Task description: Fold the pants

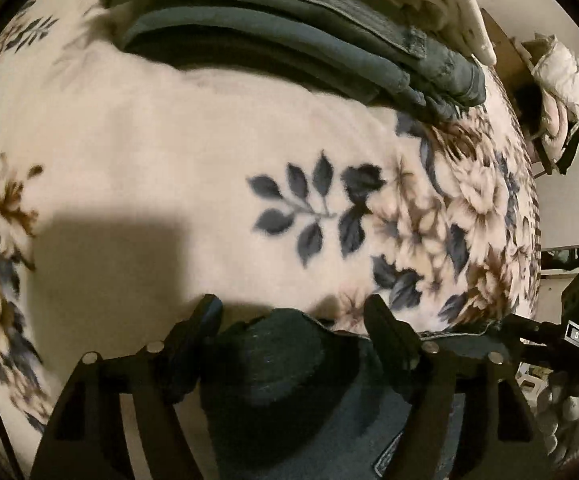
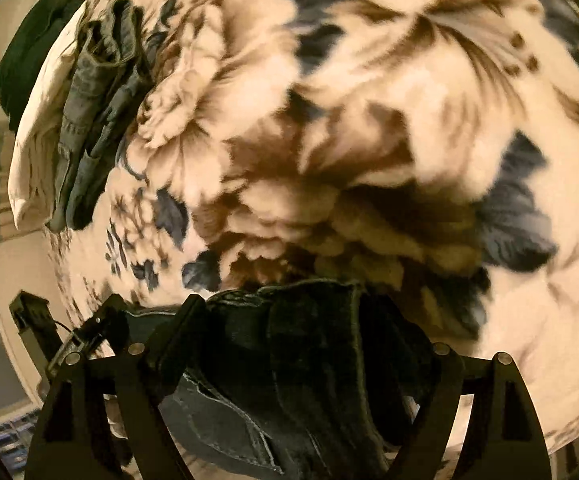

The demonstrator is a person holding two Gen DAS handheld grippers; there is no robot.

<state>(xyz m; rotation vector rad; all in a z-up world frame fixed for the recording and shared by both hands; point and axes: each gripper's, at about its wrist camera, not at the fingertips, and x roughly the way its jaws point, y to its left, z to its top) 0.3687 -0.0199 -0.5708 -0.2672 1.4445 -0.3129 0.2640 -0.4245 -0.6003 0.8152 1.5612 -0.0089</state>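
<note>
Left tool (image 1: 293,318): fingers spread, dark denim bunched between them; whether they pinch it I cannot tell.
Right tool (image 2: 289,312): fingers apart, thick denim filling the gap; grip unclear.
Pants (image 2: 301,344): dark jeans, lying at both tools over the floral blanket (image 1: 169,152).
Folded stack (image 1: 289,28): jeans and pale cloth, at the blanket's far edge.
</note>
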